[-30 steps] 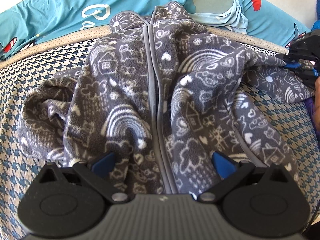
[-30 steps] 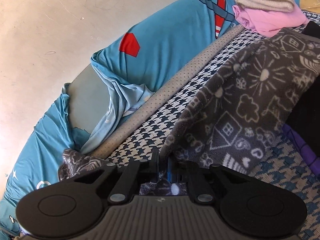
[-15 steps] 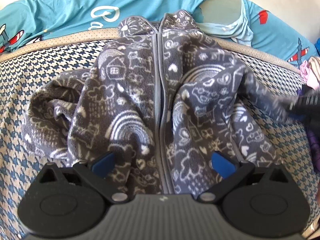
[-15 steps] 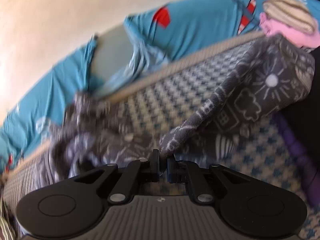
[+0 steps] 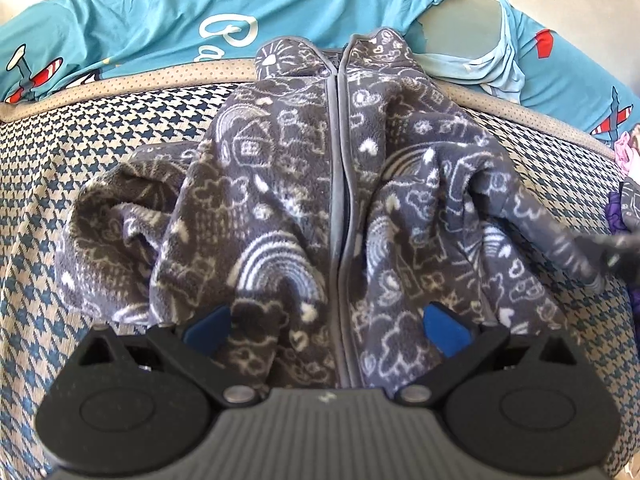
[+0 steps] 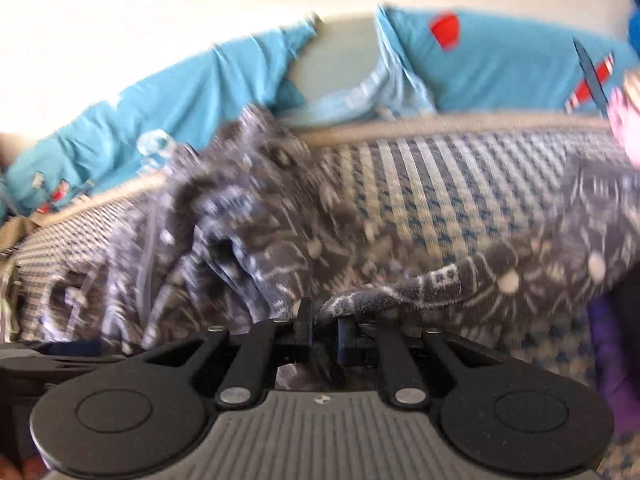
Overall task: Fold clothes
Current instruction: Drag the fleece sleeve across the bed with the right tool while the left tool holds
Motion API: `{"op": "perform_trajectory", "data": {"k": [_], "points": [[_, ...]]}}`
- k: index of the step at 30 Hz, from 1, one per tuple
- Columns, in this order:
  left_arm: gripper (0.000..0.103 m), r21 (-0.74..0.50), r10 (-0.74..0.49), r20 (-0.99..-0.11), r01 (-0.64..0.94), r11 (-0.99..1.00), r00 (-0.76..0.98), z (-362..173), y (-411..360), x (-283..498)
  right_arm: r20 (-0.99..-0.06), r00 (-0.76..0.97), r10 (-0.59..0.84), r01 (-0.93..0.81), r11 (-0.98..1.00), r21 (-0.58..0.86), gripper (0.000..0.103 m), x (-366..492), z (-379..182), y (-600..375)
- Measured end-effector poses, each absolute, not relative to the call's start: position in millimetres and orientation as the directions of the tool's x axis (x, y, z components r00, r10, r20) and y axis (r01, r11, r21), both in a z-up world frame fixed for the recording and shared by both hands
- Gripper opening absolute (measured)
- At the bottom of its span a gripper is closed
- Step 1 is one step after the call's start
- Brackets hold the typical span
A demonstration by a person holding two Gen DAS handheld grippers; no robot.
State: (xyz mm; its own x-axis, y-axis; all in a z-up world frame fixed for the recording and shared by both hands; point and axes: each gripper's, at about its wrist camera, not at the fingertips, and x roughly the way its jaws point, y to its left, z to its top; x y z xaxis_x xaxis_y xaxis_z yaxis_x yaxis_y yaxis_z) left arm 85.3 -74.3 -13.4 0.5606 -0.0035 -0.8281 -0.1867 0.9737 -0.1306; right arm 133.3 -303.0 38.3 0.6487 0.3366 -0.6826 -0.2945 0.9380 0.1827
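A grey fleece jacket [image 5: 280, 208] with white doodle print lies zip-up on the houndstooth cushion [image 5: 80, 152]. My left gripper [image 5: 326, 330] hovers open over its lower hem, one blue pad on each side of the zip, with nothing clamped. My right gripper [image 6: 323, 324] pinches the edge of the jacket's right sleeve [image 6: 440, 280]; its jaws are opening slightly, with the fleece still between them. In the left wrist view the sleeve [image 5: 560, 248] stretches to the blurred right gripper [image 5: 616, 252] at the right edge.
A turquoise sheet with plane prints [image 5: 140, 28] runs along the back behind the cushion's beige piping [image 5: 160, 80]. A pink garment [image 5: 628, 148] and something purple [image 5: 616, 212] lie at the far right. A pale wall [image 6: 160, 20] rises behind.
The right gripper has swung leftward with the sleeve, drawing it in over the cushion toward the jacket's body, and its view has rolled level. The left gripper has stayed put, still open.
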Motion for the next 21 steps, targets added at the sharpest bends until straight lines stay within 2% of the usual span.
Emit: {"op": "perform_trajectory", "data": {"k": [4,7,9,12,14,19,21], "points": [[0.103,-0.13,-0.005,-0.829,-0.185,0.974,0.559,-15,-74,86,-0.636,0.669,0.384,-0.33,0.92,0.209,0.013,137,51,-312],[0.103,-0.137,-0.01,-0.83,-0.186,0.973,0.558,-15,-72,87,-0.661,0.622,0.42,-0.387,0.899,0.207,0.017,141,54,-310],[0.103,-0.141,-0.013,-0.831,-0.189,0.972,0.557,-15,-72,87,-0.674,0.607,0.421,-0.404,0.894,0.195,0.024,141,56,-308],[0.103,-0.14,-0.011,-0.831,-0.19,0.972,0.556,-16,-72,87,-0.659,0.595,0.461,-0.426,0.876,0.227,0.025,140,59,-312],[0.103,-0.136,-0.009,-0.833,-0.188,0.973,0.554,-16,-73,87,-0.659,0.566,0.495,-0.471,0.85,0.235,0.031,139,61,-314],[0.103,-0.136,-0.01,-0.834,-0.186,0.973,0.552,-17,-72,87,-0.708,0.543,0.451,-0.489,0.856,0.17,0.035,135,57,-310],[0.103,-0.137,-0.011,-0.834,-0.187,0.973,0.552,-17,-72,87,-0.72,0.503,0.478,-0.513,0.836,0.197,0.035,132,55,-310]]}}
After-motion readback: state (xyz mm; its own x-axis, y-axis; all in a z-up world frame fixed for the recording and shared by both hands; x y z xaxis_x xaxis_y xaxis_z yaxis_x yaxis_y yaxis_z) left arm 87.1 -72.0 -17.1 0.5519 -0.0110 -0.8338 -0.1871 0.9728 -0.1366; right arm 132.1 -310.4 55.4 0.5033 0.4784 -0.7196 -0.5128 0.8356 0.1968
